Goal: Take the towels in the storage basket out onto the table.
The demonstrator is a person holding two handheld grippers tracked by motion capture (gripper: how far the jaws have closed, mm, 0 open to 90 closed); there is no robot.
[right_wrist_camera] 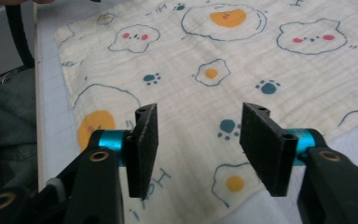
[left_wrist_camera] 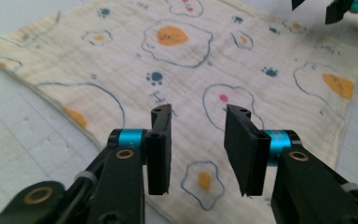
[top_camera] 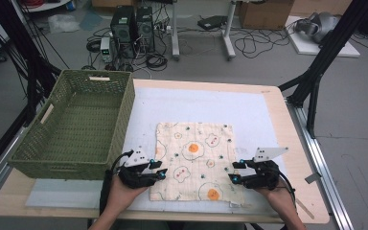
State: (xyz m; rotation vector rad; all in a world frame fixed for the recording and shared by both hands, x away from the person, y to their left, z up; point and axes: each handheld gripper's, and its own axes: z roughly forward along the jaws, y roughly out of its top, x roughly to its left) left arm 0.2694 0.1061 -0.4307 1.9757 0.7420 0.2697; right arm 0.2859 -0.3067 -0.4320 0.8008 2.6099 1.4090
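Observation:
A cream cloth (top_camera: 194,160) printed with fried eggs, bears and paw prints lies spread flat on the white mat. My left gripper (top_camera: 163,170) hovers at the cloth's near left edge, jaws open and empty. From its own camera, the left gripper (left_wrist_camera: 198,140) stands over the cloth (left_wrist_camera: 168,74) with a gap between its pads. At the near right edge my right gripper (top_camera: 235,172) is open too. The right gripper (right_wrist_camera: 198,144) frames the cloth (right_wrist_camera: 223,60) between its wide-apart pads.
A green woven basket (top_camera: 76,122) stands empty at the table's left. The white mat (top_camera: 196,103) covers most of the wooden table (top_camera: 294,158). Beyond the far edge are computers, cables and black stand legs on the floor.

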